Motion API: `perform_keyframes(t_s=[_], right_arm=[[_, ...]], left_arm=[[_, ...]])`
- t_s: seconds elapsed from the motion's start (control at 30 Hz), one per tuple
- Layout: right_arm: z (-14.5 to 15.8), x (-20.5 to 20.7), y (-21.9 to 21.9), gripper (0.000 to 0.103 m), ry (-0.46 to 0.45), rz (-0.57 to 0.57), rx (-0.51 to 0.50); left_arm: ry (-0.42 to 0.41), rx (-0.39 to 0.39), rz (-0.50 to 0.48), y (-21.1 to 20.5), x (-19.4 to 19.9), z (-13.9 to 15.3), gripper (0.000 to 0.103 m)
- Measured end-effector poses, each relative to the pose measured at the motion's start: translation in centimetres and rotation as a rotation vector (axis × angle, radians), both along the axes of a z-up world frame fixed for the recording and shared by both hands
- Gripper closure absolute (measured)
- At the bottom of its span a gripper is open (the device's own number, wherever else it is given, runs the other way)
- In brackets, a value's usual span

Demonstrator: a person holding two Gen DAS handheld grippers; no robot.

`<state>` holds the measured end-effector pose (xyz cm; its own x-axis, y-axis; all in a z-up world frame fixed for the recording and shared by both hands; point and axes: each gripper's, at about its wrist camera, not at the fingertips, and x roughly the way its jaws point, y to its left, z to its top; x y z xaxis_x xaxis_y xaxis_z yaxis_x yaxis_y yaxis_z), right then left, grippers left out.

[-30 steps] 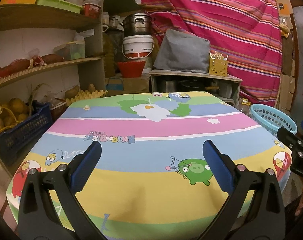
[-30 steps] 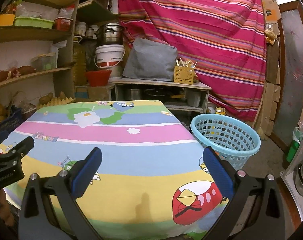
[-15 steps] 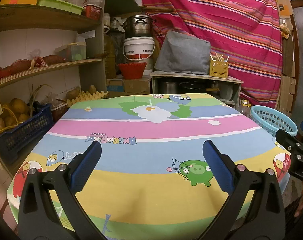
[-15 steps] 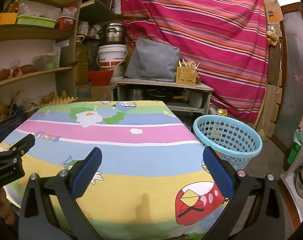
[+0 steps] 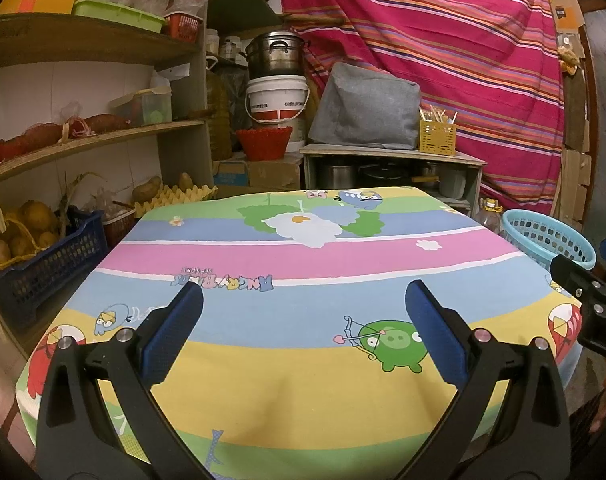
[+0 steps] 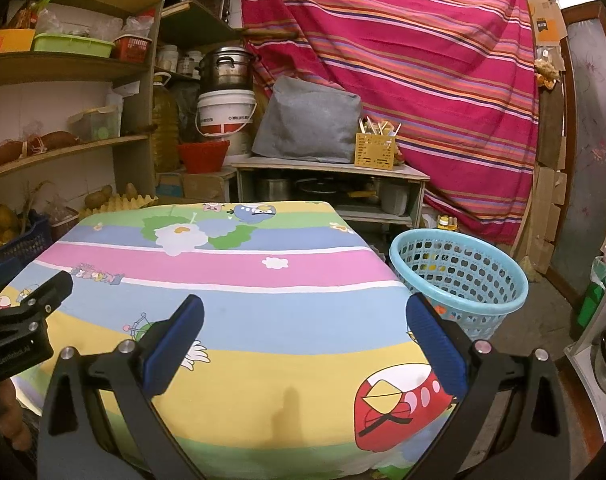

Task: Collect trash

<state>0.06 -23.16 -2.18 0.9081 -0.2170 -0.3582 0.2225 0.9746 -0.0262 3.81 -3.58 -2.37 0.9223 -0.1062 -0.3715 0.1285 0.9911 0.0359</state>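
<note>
The left gripper (image 5: 303, 316) hangs above the near edge of the tabletop (image 5: 303, 248), its jaws spread wide with nothing between them. The right gripper (image 6: 303, 328) hangs over the near right corner of the same tabletop, jaws likewise spread wide and empty. Each gripper shows at the edge of the other's view, so the two sit side by side and apart.

The tabletop is covered by a striped cartoon cloth (image 6: 231, 264) in yellow, blue, pink and green bands; its surface shows only the printed figures. No piece of trash can be made out on the cloth in either view.

A light blue plastic basket (image 6: 459, 280) with a perforated wall stands on the floor just beside the right edge of the tabletop. Through its holes a few small yellow and orange bits show inside, too small to identify.

Behind the tabletop, a low wooden stand (image 5: 391, 156) carries a grey fabric bag (image 5: 367, 108) and a yellow holder (image 5: 437, 138). Wooden shelves (image 5: 91, 140) line the left wall, and a striped red curtain (image 6: 403, 60) hangs at the back.
</note>
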Motion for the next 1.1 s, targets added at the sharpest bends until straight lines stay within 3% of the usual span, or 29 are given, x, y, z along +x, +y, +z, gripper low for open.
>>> perform_keyframes(t_s=[1.1], right_arm=[[0.02, 0.05, 0.44, 0.004, 0.004, 0.003, 0.000]], left_arm=[[-0.001, 0.000, -0.001, -0.17, -0.06, -0.04, 0.005]])
